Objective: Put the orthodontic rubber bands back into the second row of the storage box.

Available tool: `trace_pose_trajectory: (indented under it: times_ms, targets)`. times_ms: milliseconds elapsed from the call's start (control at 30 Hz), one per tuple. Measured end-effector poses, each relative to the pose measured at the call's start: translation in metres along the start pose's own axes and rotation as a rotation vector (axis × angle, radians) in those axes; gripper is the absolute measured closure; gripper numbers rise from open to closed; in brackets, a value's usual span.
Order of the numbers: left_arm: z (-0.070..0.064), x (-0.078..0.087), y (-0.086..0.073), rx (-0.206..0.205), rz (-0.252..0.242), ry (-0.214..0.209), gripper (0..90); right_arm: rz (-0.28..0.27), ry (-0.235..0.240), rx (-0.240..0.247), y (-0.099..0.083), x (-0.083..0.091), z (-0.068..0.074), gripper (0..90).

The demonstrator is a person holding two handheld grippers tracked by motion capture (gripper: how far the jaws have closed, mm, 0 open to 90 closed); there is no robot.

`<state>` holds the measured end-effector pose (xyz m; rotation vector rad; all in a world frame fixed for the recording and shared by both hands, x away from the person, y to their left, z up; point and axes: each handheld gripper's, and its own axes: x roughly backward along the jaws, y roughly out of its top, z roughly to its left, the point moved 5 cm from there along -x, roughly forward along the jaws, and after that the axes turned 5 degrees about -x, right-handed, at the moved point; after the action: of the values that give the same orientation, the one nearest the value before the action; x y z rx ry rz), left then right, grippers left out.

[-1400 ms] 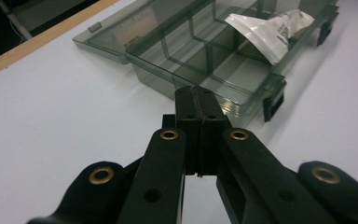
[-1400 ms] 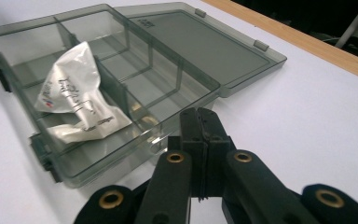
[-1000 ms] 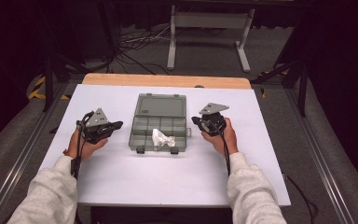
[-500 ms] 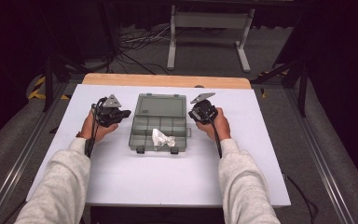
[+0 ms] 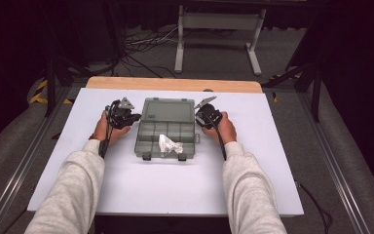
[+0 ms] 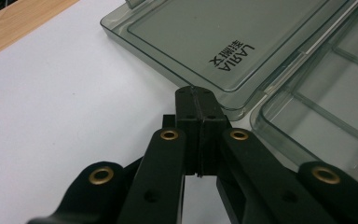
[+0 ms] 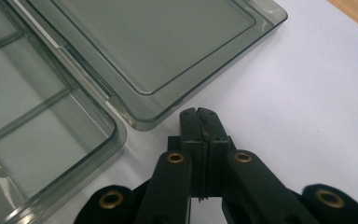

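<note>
While both your grippers are clenched empty, left gripper (image 6: 198,100) and right gripper (image 7: 199,119) flank the open compartment box (image 5: 165,127) mid-table, each nosing its flat-lying lid (image 6: 200,42); slide under both lid corners evenly and lift together.

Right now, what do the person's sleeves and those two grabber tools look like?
The sleeves are light grey and soft-looking. Each tool, the left gripper and the right gripper, is black with two flat jaws on arms with round brass rivets. A grey three-cornered plate sits on top, and a black cable trails back.
</note>
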<state>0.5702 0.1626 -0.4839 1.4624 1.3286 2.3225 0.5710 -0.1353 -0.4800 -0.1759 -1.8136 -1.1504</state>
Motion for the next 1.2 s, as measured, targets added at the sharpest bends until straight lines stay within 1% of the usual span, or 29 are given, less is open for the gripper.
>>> trace_pose_trajectory:
  times_ms: [67, 167, 200, 233, 267, 367, 400, 467, 500, 600, 667, 700, 767, 800, 833, 867, 933, 1000, 1067, 1200]
  targets:
    - [0.001, -0.004, -0.001, -0.006, 0.019, 0.008, 89.8, 0.002, 0.001, 0.006, 0.000, -0.002, 0.000, 90.0]
    - [0.000, -0.011, -0.005, -0.017, 0.048, 0.007, 89.7, 0.002, 0.014, 0.005, 0.001, -0.003, 0.000, 90.0]
    - [0.000, -0.011, -0.005, -0.017, 0.048, 0.007, 89.7, 0.002, 0.014, 0.005, 0.001, -0.003, -0.001, 90.0]
    - [0.001, -0.012, -0.005, 0.004, 0.034, 0.004, 89.6, 0.002, 0.017, 0.006, 0.001, -0.003, -0.001, 90.0]
    - [0.001, -0.012, -0.005, 0.006, 0.033, 0.003, 89.7, 0.003, 0.017, 0.009, 0.001, -0.003, -0.001, 90.0]
    - [0.002, -0.012, -0.004, 0.002, 0.036, 0.001, 89.7, 0.005, 0.018, 0.011, 0.002, -0.003, -0.001, 89.9]
    - [0.002, -0.012, -0.004, -0.001, 0.041, 0.000, 89.7, 0.007, 0.010, 0.015, 0.002, -0.004, 0.000, 89.9]
    - [0.003, -0.014, -0.003, -0.006, 0.042, -0.004, 89.7, 0.008, 0.012, 0.020, 0.003, -0.004, 0.000, 89.9]
    - [0.004, -0.015, -0.002, -0.012, 0.047, 0.004, 89.7, 0.004, 0.020, 0.023, 0.003, -0.005, -0.001, 89.9]
    - [0.007, -0.017, 0.001, -0.023, 0.050, 0.006, 89.6, -0.009, 0.028, 0.020, 0.004, -0.006, -0.002, 89.9]
    - [0.007, -0.018, 0.001, -0.021, 0.051, 0.005, 89.6, -0.012, 0.031, 0.026, 0.004, -0.006, -0.003, 89.9]
    - [0.008, -0.019, 0.003, -0.023, 0.051, 0.011, 89.6, -0.013, 0.033, 0.031, 0.005, -0.007, -0.003, 89.9]
    - [0.010, -0.021, 0.003, -0.022, 0.045, 0.008, 89.6, -0.012, 0.034, 0.030, 0.005, -0.007, -0.004, 89.9]
    - [0.010, -0.021, 0.003, -0.006, 0.047, 0.003, 89.5, -0.013, 0.036, 0.033, 0.006, -0.008, -0.004, 89.9]
    - [0.011, -0.022, 0.004, -0.008, 0.040, 0.002, 89.3, -0.017, 0.034, 0.037, 0.007, -0.009, -0.004, 89.8]
    - [0.012, -0.023, 0.004, -0.006, 0.041, 0.005, 89.3, -0.017, 0.034, 0.033, 0.007, -0.010, -0.004, 89.8]
    - [0.012, -0.024, 0.005, -0.019, 0.048, 0.011, 89.3, -0.024, 0.033, 0.034, 0.009, -0.011, -0.006, 89.8]
    - [0.012, -0.024, 0.006, -0.006, 0.055, 0.014, 89.3, -0.027, 0.037, 0.025, 0.010, -0.012, -0.007, 89.8]
    - [0.014, -0.026, 0.008, -0.020, 0.053, 0.023, 89.3, -0.030, 0.037, 0.023, 0.011, -0.014, -0.008, 89.8]
    - [0.014, -0.027, 0.008, -0.010, 0.050, 0.022, 89.3, -0.045, 0.027, 0.010, 0.013, -0.017, -0.009, 89.7]
